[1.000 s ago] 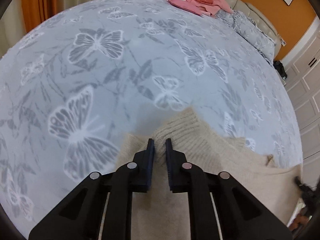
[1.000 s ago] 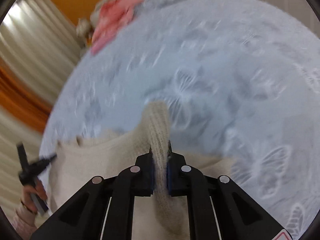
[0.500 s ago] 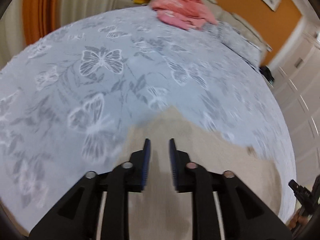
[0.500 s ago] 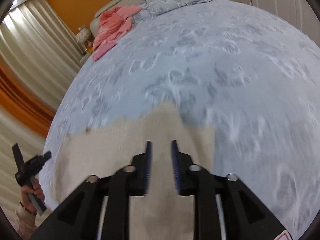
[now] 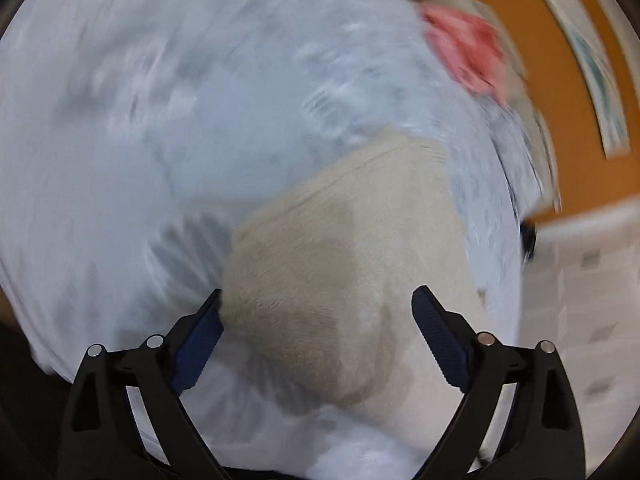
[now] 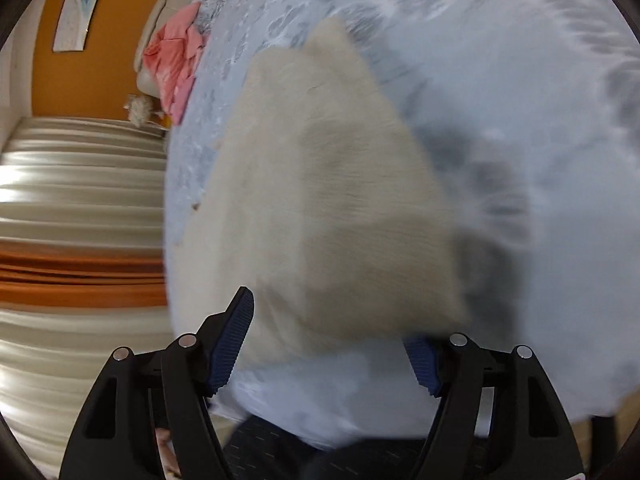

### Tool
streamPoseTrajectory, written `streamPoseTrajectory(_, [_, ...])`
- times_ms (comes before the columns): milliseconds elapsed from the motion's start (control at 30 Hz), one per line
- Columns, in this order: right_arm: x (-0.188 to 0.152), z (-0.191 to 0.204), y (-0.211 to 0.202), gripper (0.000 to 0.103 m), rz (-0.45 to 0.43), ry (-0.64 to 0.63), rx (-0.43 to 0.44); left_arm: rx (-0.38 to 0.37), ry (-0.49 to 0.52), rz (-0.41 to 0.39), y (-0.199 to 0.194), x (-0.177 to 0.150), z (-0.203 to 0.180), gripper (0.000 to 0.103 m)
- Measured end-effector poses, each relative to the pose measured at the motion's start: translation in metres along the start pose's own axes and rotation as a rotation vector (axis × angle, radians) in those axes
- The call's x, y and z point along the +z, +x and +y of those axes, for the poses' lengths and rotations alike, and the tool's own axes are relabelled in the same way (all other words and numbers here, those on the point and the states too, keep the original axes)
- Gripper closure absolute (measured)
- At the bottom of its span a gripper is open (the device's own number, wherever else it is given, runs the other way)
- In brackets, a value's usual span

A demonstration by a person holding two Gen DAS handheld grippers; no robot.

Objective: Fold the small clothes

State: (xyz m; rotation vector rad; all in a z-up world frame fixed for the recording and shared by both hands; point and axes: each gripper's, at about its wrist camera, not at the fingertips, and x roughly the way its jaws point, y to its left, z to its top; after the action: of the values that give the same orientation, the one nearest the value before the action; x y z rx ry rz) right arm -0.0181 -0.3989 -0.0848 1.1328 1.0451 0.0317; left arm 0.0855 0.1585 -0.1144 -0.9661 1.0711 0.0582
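A cream knitted garment [image 5: 352, 248] lies flat on the butterfly-print bedspread [image 5: 200, 120]. It also shows in the right wrist view [image 6: 320, 184]. My left gripper [image 5: 316, 324] is wide open and empty just above the garment's near corner. My right gripper [image 6: 332, 332] is wide open and empty over the garment's near edge; cloth hides the tip of its right finger. Both views are motion-blurred.
A pink garment [image 5: 468, 48] lies near the headboard, also in the right wrist view [image 6: 176, 64]. An orange wall with a picture [image 5: 592, 72] stands behind. Curtains [image 6: 80, 184] hang beside the bed. The bed edge is close below both grippers.
Both grippers let go of the cream garment and opened wide. They pulled back toward the bed edge and rotated; the garment now lies flat.
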Motion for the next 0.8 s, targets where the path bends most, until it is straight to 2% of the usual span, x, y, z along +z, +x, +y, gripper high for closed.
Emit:
streamPoseTrajectory(33, [0.002,0.005,0.003,0.085,-0.008,-0.003,0.006,0.009,-0.025,-0.016,0.002,0.0,0.0,0.015])
streamPoseTrajectory(67, [0.003,0.01,0.004,0.086,-0.013,-0.014,-0.005,0.035,-0.032,-0.021,0.002,0.001,-0.004,0.032])
streamPoseTrajectory(133, [0.005,0.025,-0.011,0.092,-0.076,-0.052,-0.017,0.069,0.0,-0.006,-0.002,0.005,-0.016,0.076])
streamPoseTrajectory(200, [0.005,0.042,-0.038,0.094,-0.143,-0.128,-0.031,0.03,-0.02,-0.003,-0.014,0.008,-0.017,0.079])
streamPoseTrajectory(267, [0.005,0.042,-0.053,0.095,-0.166,-0.162,-0.065,0.042,0.03,-0.003,-0.022,0.008,-0.02,0.079])
streamPoseTrajectory(333, [0.012,0.023,-0.042,0.094,-0.104,-0.167,-0.133,0.082,0.061,0.027,-0.014,0.003,-0.015,0.079])
streamPoseTrajectory(400, [0.015,-0.004,-0.018,0.09,0.007,-0.142,-0.211,0.1,0.038,0.048,0.001,-0.004,-0.001,0.078])
streamPoseTrajectory(500, [0.004,0.001,-0.039,0.083,-0.073,-0.142,-0.195,0.093,0.069,0.01,-0.004,-0.007,-0.002,0.074])
streamPoseTrajectory(633, [-0.006,0.024,-0.059,0.082,-0.147,-0.175,-0.279,0.096,0.094,0.014,-0.002,-0.007,-0.003,0.07])
streamPoseTrajectory(733, [-0.005,0.065,-0.063,0.081,-0.205,-0.325,-0.339,0.096,0.097,0.018,0.001,-0.005,-0.003,0.069])
streamPoseTrajectory(800, [-0.005,0.089,-0.062,0.079,-0.227,-0.433,-0.409,0.095,0.102,0.015,0.002,-0.004,-0.004,0.069])
